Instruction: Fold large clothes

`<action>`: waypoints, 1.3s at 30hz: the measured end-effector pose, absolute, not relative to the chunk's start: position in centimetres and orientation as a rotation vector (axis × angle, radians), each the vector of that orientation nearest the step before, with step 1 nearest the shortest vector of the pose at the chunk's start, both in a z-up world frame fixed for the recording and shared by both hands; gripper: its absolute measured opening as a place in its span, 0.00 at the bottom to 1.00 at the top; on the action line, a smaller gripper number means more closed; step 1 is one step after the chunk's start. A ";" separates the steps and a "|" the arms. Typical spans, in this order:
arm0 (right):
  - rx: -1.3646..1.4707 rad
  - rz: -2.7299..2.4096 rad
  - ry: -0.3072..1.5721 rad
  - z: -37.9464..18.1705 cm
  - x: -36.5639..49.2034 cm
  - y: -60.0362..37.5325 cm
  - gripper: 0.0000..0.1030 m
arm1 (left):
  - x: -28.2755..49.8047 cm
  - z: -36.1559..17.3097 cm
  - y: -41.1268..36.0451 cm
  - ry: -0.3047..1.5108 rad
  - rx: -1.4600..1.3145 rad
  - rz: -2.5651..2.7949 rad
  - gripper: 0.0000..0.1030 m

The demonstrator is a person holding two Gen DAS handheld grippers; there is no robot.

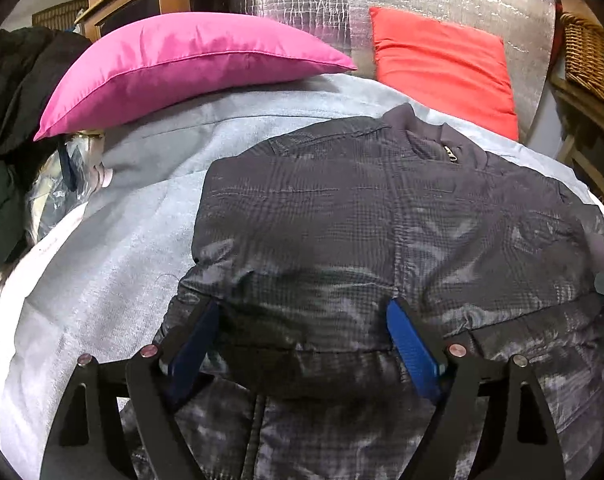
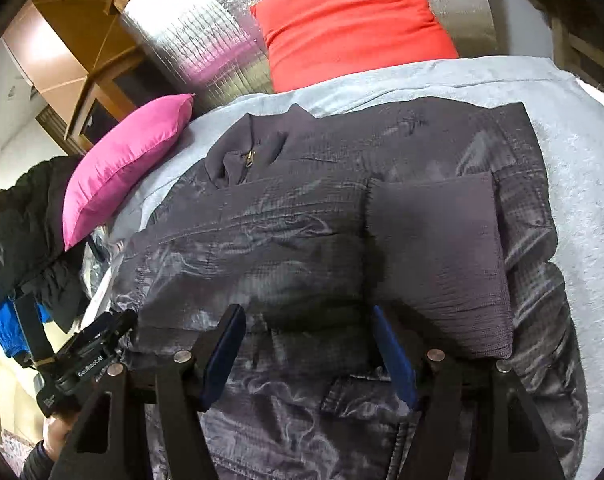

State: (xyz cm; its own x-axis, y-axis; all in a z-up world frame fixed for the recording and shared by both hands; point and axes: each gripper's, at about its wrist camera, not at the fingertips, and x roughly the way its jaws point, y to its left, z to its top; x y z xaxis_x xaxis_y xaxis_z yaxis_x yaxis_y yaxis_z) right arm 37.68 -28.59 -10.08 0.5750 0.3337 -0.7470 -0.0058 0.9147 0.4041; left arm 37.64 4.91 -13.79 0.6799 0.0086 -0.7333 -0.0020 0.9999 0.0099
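Dark checked jacket (image 1: pixel 382 220) is laid flat on the grey blanket (image 1: pixel 121 240), collar and zip at 12 o'clock, hem at 6 o'clock under both grippers. A sleeve (image 2: pixel 438 264) is seen folded across the body at 3 o'clock in the right view.

Left gripper (image 1: pixel 302 344): jaws apart, straddling the hem zone, nothing clamped. Right gripper (image 2: pixel 308 356): jaws apart over the hem, beside the sleeve cuff edge; pad contact with cloth cannot be told.

Risks, judged:
- Only the top layer may be pinched at the hem; shell is slick and puffy, so a slip or a lopsided fold is likely.
- Folded sleeve may be dragged out if the right pads catch its cuff.
- Uneven lift between hands would skew the fold line.

Edges and room: pink pillow (image 1: pixel 189 64) sits at 10–11 o'clock, well apart from the collar; red pillow (image 1: pixel 446 68) at 1 o'clock, near the collar, so little blanket is left beyond it. Dark clothes pile (image 2: pixel 25 220) at 9 o'clock. Bare blanket is open at 3 o'clock in the right view.
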 end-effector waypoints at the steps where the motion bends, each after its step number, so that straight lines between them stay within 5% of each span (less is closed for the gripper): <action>1: 0.383 0.201 0.941 -9.8 37.5 -28.5 0.67 | 37.6 -13.7 5.0 0.824 0.005 0.007 0.84; 17: 0.369 0.187 0.900 -7.8 36.0 -30.0 0.68 | 36.3 -11.6 6.9 0.746 -0.030 0.036 0.84; 23: 0.424 0.163 0.956 -9.8 37.3 -32.4 0.68 | 38.5 -15.3 9.8 0.915 -0.088 0.059 0.85; 30: 0.433 0.169 0.821 -5.3 37.0 -35.4 0.68 | 38.8 -11.1 13.5 0.765 -0.175 -0.024 0.86; 39: 0.552 0.070 0.923 -10.3 42.2 -42.3 0.70 | 45.6 -15.0 14.7 0.966 -0.314 -0.192 0.87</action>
